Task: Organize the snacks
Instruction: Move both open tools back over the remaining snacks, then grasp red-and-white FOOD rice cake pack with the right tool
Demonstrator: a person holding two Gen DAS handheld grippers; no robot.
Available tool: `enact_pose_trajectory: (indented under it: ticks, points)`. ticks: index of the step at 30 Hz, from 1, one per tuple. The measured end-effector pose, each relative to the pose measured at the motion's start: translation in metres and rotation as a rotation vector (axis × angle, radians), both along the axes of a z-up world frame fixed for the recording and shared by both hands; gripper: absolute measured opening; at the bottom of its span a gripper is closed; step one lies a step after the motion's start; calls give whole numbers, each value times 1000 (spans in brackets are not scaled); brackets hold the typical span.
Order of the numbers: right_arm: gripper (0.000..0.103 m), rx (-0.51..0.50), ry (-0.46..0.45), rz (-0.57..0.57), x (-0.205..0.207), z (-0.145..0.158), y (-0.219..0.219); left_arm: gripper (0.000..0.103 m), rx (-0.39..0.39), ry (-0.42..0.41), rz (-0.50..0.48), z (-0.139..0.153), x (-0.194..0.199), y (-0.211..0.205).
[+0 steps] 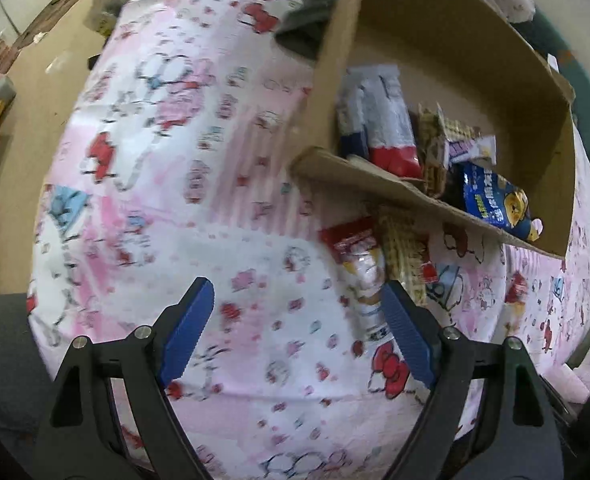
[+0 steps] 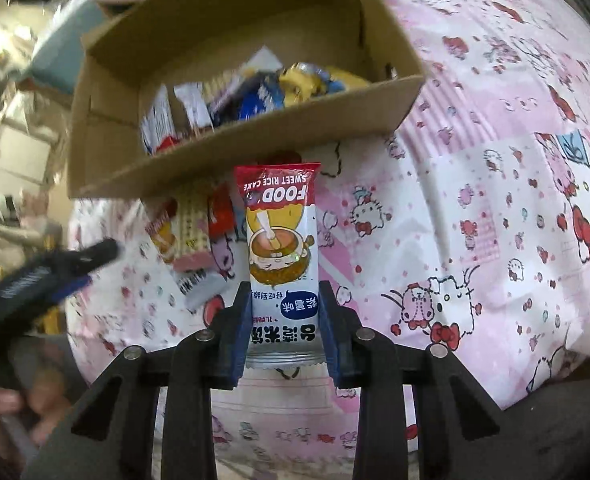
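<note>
Standing upright between the right gripper's (image 2: 285,332) pads, rice-cake packet (image 2: 279,248).

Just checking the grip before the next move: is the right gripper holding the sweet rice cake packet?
Yes, the right gripper has its blue pads pressed against both sides of the sweet rice cake packet.

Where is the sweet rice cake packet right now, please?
In the right wrist view, the sweet rice cake packet sits centre frame, clamped in the right gripper, just in front of the cardboard box above the pink patterned cloth.
</note>
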State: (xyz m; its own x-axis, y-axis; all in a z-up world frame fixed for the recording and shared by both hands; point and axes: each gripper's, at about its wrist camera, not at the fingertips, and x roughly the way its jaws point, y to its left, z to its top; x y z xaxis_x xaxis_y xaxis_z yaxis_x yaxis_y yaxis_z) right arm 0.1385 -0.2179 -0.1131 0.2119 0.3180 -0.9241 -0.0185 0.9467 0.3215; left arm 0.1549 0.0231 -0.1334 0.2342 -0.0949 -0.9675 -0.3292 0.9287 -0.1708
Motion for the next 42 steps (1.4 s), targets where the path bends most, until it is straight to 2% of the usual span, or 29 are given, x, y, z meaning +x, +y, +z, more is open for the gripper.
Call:
enact_pose_trajectory:
  ticks: [5, 7, 12, 14, 18, 19, 20, 21, 24, 30, 36, 42]
  points:
    - [33, -9, -17, -20, -4, 6, -15, 82, 85, -18, 48, -11, 13, -11]
    - [33, -17, -29, -23, -4, 9, -8, 82, 89, -14, 53, -16, 18, -17]
    - [33, -27, -45, -18, -6, 8, -5, 82, 91, 56, 5, -37, 27, -37]
    - [33, -34, -47, -16, -8, 10, -10, 82, 68, 82, -27, -45, 28, -43]
    - [33, -31, -44, -16, -7, 8, -7, 82, 132, 84, -107, -48, 26, -59]
    - [33, -32, -45, -15, -7, 8, -7, 78, 139, 81, -114, -49, 25, -62]
    - [33, -33, -47, -14, -6, 8, -6, 54, 156, 80, -120, -48, 25, -65]
    - [33, -34, -49, -12, -6, 9, -7, 26, 169, 76, -138, -47, 21, -71]
    - [33, -20, -47, -11, -6, 9, -6, 26, 149, 87, -159, -39, 10, -69]
    - [33, 16, -64, 0, -9, 17, -5, 26, 136, 86, -107, -25, -14, -48]
    - [33, 56, -87, 23, -15, 29, -1, 26, 112, 21, -64, 4, -44, -29]
    - [33, 99, -119, 41, -16, 40, 4, 26, 119, -89, -42, 55, -57, -28]
